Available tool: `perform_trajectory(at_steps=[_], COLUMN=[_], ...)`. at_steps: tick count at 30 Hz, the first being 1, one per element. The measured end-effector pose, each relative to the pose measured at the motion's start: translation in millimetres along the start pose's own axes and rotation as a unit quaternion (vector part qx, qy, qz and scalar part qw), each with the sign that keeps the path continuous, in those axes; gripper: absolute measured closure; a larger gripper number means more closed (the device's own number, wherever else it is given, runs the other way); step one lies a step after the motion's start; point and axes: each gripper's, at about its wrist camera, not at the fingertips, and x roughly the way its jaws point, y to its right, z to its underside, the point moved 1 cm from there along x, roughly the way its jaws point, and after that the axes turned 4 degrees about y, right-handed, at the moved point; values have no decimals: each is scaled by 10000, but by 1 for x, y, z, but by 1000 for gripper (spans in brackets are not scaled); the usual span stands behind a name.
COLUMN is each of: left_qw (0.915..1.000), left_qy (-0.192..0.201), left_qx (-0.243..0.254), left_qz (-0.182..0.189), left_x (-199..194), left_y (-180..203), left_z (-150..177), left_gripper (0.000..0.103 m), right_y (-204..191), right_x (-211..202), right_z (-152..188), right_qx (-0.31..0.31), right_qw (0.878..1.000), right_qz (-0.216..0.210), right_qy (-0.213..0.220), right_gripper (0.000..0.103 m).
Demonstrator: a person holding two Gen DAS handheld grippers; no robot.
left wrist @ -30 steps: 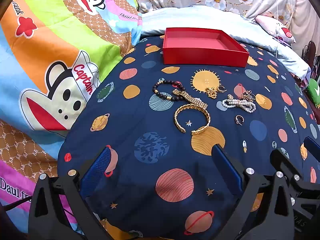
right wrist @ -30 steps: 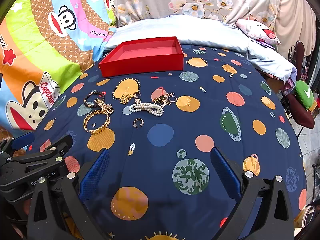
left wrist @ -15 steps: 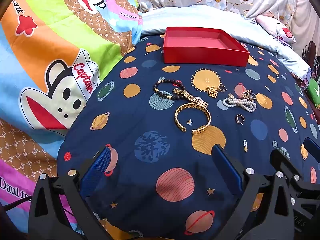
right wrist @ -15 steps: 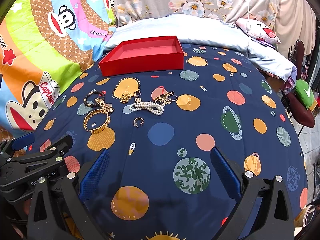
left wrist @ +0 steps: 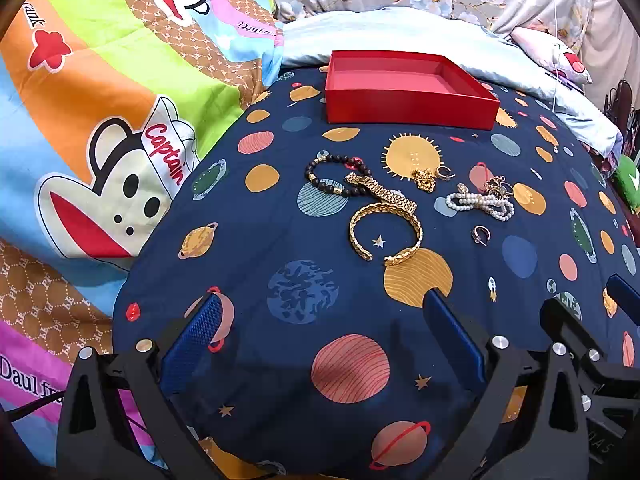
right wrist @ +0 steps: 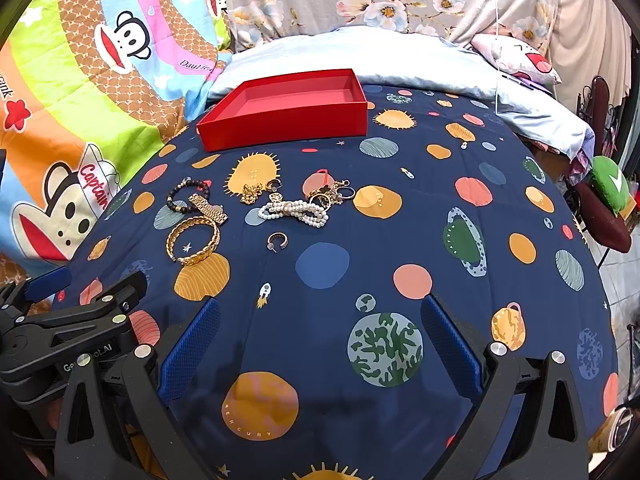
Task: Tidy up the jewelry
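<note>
Left tool [left wrist: 322, 312]: fingers spread wide, nothing between them; it hangs over the near part of the bedspread, short of the jewelry.
Right tool [right wrist: 320, 316]: fingers spread wide, nothing held; it sits just beside the left tool, over the printed planets.
Bedspread [right wrist: 440, 240]: dark blue with planets and suns, covering the bed and carrying all the pieces.
Red box [left wrist: 404, 86]: open, shallow, nothing visible inside; it rests at the far side of the bedspread, apart from the jewelry.
Gold cuff [left wrist: 386, 230]: open bangle lying flat, nearest piece to the left tool.
Gold link bracelet [left wrist: 380, 191]: stretched out just behind the cuff, one end touching the bead bracelet.
Bead bracelet [left wrist: 336, 174]: dark beads in a loop, leftmost of the group.
Gold chain [left wrist: 425, 178]: small heap on the printed sun.
Pearl strand [right wrist: 294, 211]: bunched in the middle of the group.
Small ring [right wrist: 277, 241]: lies alone, nearer the tools than the pearls.
Tangle of rings and chains [right wrist: 334, 194]: just behind the pearls; single pieces cannot be told apart.
</note>
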Motion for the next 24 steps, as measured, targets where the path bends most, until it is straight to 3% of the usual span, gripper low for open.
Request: perform_trajectory(at_steps=[24], left_qw=[10000], left_qy=[-58], left_qx=[-3], left_qz=[-5], left_x=[4], left_y=[-3], left_z=[1], left_gripper=[5], right_y=[-2], right_x=[3], right_z=[2], right_qx=[8], right_qw=[10000], right_qz=[-4], right_qy=[-26], right_gripper=[5])
